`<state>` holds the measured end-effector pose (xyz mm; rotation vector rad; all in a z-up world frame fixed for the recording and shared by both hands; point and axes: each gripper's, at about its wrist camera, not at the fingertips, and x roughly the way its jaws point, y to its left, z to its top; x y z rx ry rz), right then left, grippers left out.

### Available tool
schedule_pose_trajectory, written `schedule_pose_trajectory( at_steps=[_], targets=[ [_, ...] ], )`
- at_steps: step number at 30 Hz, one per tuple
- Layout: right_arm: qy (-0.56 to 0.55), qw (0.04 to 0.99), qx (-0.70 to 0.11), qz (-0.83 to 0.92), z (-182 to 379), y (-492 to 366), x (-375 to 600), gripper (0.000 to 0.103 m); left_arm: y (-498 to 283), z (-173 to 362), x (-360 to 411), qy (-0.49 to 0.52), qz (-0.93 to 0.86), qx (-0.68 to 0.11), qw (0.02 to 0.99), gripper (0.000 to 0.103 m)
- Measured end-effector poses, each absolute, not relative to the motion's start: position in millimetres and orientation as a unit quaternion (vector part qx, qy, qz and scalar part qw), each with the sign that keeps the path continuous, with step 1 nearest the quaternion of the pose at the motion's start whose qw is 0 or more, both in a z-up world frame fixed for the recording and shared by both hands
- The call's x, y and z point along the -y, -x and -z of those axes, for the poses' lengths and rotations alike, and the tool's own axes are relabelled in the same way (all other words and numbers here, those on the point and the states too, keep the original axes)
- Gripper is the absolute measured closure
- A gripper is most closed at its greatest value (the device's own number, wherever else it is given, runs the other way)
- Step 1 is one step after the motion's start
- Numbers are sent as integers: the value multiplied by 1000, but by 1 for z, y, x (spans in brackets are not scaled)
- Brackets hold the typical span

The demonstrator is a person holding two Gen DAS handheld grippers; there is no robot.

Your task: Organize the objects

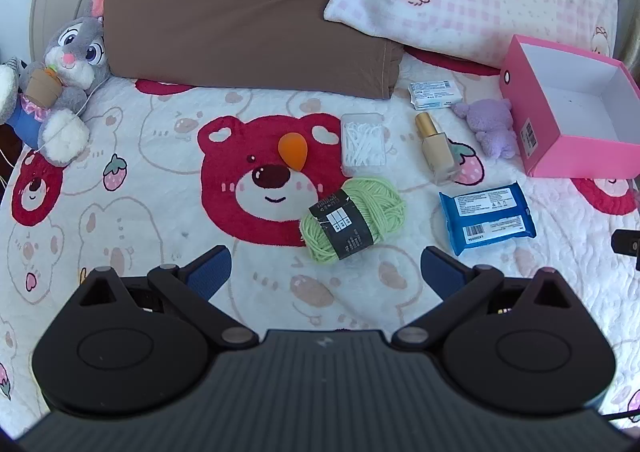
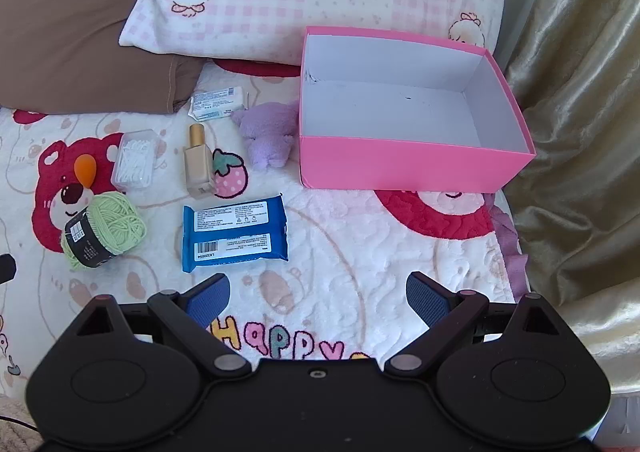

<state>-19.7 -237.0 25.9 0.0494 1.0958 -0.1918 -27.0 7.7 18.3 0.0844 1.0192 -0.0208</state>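
Both grippers, left gripper (image 1: 325, 272) and right gripper (image 2: 318, 298), hung spread wide and held nothing. The pink box (image 2: 400, 166), white inside, sat on the bedspread (image 2: 360, 236) beside a blue wipes pack (image 2: 235, 232) and green yarn (image 1: 352, 224).

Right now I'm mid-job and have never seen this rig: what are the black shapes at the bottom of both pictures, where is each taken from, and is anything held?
The black shapes are hand-held grippers, one per hand, each carrying a fisheye camera that looks along its two blue-padded fingers. One picture is from the left gripper, the other from the right gripper. Both are open and hold nothing.

They hover over a bed with a bear-print blanket. On it lie a green yarn ball, an orange sponge, a clear box of swabs, a foundation bottle, a blue wipes pack, a small white packet and a purple plush. The pink box stands open with nothing visible inside it, touching the plush.
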Motion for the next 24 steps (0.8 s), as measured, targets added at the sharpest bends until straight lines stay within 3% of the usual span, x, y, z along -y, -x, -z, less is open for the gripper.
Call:
schedule_pose_trajectory(
  at_steps=[24],
  targets=[
    [-15, 851, -518, 87, -27, 20, 235, 6, 23, -15, -14, -36, -7, -492, 870, 0]
  ],
)
